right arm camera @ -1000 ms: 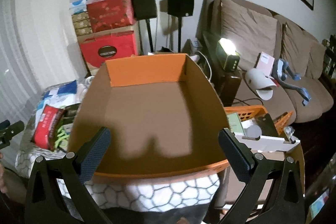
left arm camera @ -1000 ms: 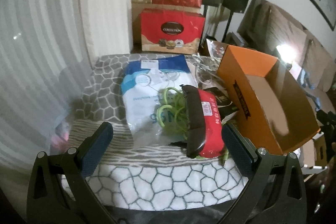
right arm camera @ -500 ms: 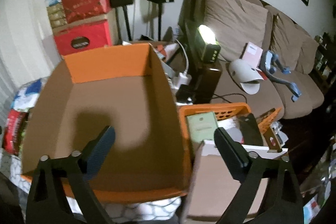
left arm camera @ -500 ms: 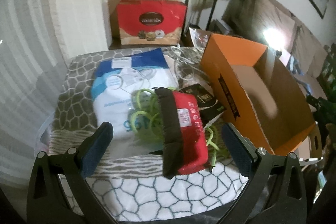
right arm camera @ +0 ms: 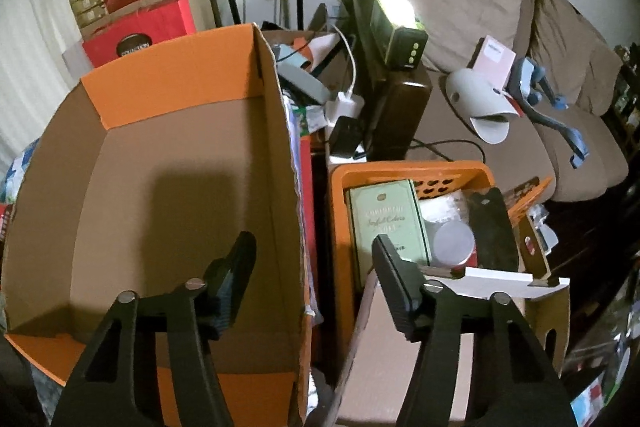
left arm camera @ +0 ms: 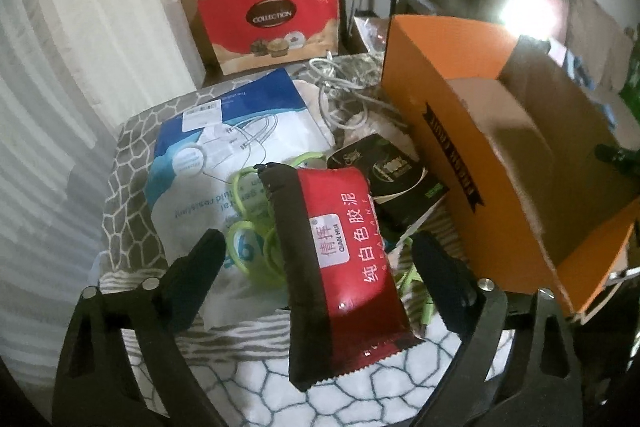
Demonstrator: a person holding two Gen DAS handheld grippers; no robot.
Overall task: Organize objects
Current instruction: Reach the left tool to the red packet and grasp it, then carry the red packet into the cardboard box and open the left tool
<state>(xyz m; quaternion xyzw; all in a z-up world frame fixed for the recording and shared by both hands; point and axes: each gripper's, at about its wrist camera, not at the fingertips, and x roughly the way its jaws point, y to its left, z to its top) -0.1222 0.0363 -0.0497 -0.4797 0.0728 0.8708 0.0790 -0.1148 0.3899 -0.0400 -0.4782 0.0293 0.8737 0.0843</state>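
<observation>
on the patterned tabletop [left arm camera: 132, 195] a red and black packet [left arm camera: 344, 267] with white chinese lettering lies lengthwise, right between the spread fingers of the left gripper [left arm camera: 316, 263], which touch nothing. under the packet's far end sits a tangle of green cord [left arm camera: 256, 251], and that in turn rests on a blue and white plastic bag [left arm camera: 224, 147]. a small black packet [left arm camera: 396, 175] lies just to the right of the red one, touching the side of the orange cardboard box [left arm camera: 448, 123]. white cables [left arm camera: 340, 87] are heaped behind the bag, near the box's far corner.

over on the right side, the right gripper [right arm camera: 312, 267] hangs with its fingers apart, straddling the right wall of the orange cardboard box [right arm camera: 180, 75]; the left finger is over the box's bare brown floor, the other over an orange plastic basket [right arm camera: 340, 187] just beside the box. a pale green tin [right arm camera: 384, 219] and a round lid [right arm camera: 454, 239] lie in the basket. a brown sofa [right arm camera: 460, 7] stands beyond, with a lit lamp [right arm camera: 396, 15] near its arm.
</observation>
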